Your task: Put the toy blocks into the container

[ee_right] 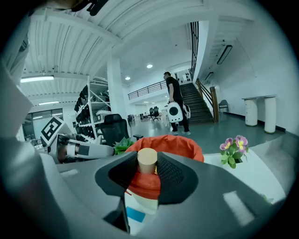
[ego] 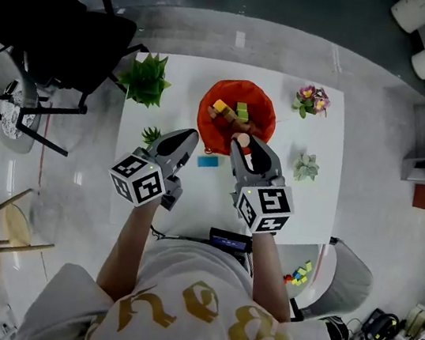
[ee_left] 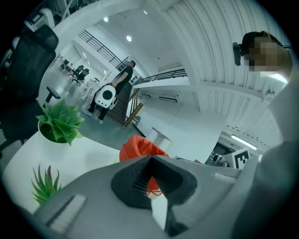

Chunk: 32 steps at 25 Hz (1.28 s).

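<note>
As seen from the head view: white counter (ego: pixel 310 213), red container (ego: pixel 265 101) at the far middle. Holds blocks (ego: pixel 230 112) already: yellow, green, a few brown.

Right hand-held gripper (ego: pixel 241 140): grasps a tan cylinder (ee_right: pixel 147 158), pads pressed on both sides, cylinder upright with its flat top showing. Hangs at the container's near rim, pointed slightly down and toward it. Puts the cylinder just over that rim from above; cannot tell whether inside or outside the wall.

Left hand-held gripper (ego: pixel 192 135): clenched, tips together, nothing between them. Hangs beside the right one, aimed at the container's near left side. Shows the red wall through the gap behind its tips in the left gripper view.

Blue block (ego: pixel 207 161): lies flat on the counter between the two grippers, just short of the container. Cannot tell whether touching.

Around the container, all apart from it: leafy plant (ego: pixel 145 78) to the left, small plant (ego: pixel 152 135) near the left gripper, flowers (ego: pixel 312 99) far right, succulent (ego: pixel 306 167) near right.

Off the counter: more coloured blocks (ego: pixel 298 273) below its near right corner, on something grey; black chair (ego: pixel 68 22) on the floor at left. In the right gripper view, far behind: person (ee_right: pixel 175 100) by a staircase (ee_right: pixel 198 100).
</note>
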Available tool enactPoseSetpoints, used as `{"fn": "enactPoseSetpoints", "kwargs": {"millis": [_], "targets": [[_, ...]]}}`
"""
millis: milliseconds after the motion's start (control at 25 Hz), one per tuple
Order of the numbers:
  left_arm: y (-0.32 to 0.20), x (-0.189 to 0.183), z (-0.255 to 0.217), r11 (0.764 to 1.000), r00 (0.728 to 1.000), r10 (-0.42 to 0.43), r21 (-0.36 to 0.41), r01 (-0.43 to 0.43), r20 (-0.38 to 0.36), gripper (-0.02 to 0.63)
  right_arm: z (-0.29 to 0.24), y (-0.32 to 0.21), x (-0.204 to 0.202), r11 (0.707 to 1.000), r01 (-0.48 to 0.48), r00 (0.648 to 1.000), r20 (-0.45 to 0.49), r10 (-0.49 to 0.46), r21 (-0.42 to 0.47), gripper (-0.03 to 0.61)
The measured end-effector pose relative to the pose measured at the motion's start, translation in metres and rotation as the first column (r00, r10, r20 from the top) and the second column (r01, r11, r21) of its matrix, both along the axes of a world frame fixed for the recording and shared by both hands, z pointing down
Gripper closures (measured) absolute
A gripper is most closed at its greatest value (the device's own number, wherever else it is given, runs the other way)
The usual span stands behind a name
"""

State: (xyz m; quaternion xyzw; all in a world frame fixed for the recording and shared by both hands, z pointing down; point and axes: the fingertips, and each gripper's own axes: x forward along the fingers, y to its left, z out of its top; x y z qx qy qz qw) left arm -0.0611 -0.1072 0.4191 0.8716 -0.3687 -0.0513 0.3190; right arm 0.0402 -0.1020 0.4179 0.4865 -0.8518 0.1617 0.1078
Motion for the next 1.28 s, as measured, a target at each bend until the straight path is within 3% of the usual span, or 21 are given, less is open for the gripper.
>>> {"fn": "enactPoseSetpoints", "kwargs": {"millis": [440, 1120, 1280], "targets": [[0.002, -0.002, 0.001, 1.0, 1.0, -0.006, -0.001, 0.006, 0.007, 0.612, 0.009, 0.002, -0.001, 0.999, 0.008, 1.0, 0.007, -0.008, -0.037, 0.4], [0.027, -0.013, 0.005, 1.0, 1.0, -0.017, -0.009, 0.017, 0.024, 0.612, 0.007, 0.025, -0.006, 0.999, 0.038, 0.999, -0.001, -0.038, 0.019, 0.41], [0.033, -0.014, 0.005, 1.0, 1.0, -0.018, -0.008, 0.018, 0.025, 0.612, 0.012, 0.034, -0.011, 0.998, 0.055, 0.997, -0.054, -0.053, 0.032, 0.405]]}}
